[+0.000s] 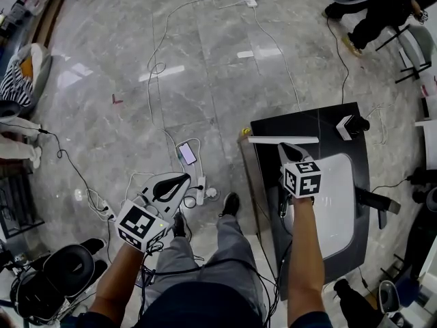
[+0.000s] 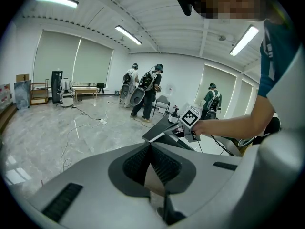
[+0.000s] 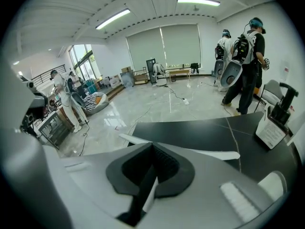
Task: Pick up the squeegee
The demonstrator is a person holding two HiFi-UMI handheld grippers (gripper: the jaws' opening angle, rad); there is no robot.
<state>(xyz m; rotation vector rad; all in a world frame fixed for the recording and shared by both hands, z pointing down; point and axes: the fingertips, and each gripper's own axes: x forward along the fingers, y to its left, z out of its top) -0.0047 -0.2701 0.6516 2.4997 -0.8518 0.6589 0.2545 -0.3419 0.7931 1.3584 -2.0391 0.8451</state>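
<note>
Two tools show above a grey marble floor [image 1: 205,80]. At its right stands a black table [image 1: 321,125] with a white basin [image 1: 334,203] set in it. The left tool [image 1: 186,178], its jaws pressed together on nothing, hangs over the floor. The right tool [image 1: 288,147] pinches the squeegee [image 1: 283,140] by its handle, the white blade lying crosswise at the table's far left edge.
</note>
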